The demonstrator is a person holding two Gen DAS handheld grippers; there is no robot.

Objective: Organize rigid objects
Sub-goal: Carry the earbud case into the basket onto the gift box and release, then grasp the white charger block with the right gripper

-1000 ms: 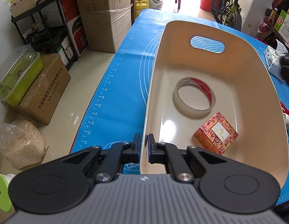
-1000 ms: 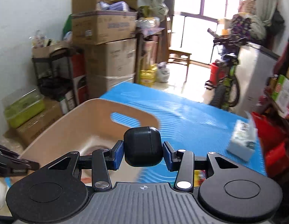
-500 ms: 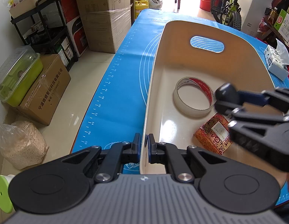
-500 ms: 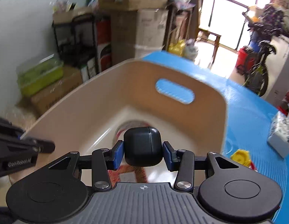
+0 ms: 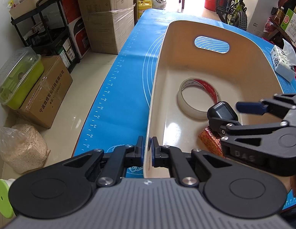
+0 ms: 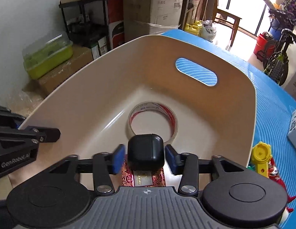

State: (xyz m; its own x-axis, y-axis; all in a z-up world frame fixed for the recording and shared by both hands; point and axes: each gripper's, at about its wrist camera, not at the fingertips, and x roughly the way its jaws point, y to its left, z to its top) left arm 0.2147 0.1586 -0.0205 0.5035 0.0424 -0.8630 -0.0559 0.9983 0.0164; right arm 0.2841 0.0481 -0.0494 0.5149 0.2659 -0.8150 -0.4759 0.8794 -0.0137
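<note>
In the left wrist view, the left gripper (image 5: 147,148) was seen pinched on the near rim of the cream basket (image 5: 153,87), one blue pad outside the wall and one inside, the wall clamped between them. The basket stood on a blue mat (image 5: 125,87) and its far wall was pierced by an oval handle slot. On the basket floor a roll of clear tape (image 5: 197,99) was laid flat, and nearer the camera a red patterned box (image 5: 209,139) was partly hidden. The right gripper (image 5: 234,112) was reached in from the right above that box, and a black rounded case (image 5: 221,111) was seen at its tips, close beside the tape roll. A tissue pack (image 5: 282,64) was seen on the mat beyond the basket's right wall. In the right wrist view, the same black case (image 6: 146,151) was framed between the right gripper's (image 6: 146,156) blue pads (image 6: 117,159), whose jaws had just been opening; a narrow gap was visible on each side, so the case was no longer pressed. The case was seen directly over the red patterned box (image 6: 144,178), though whether it rested on it could not be told. The tape roll (image 6: 152,120) was seen just beyond the case on the basket (image 6: 90,99) floor. The left gripper's finger (image 6: 48,133) was seen at the left edge on the rim. A yellow toy (image 6: 260,158) was seen on the mat (image 6: 272,99) outside the right wall.
</note>
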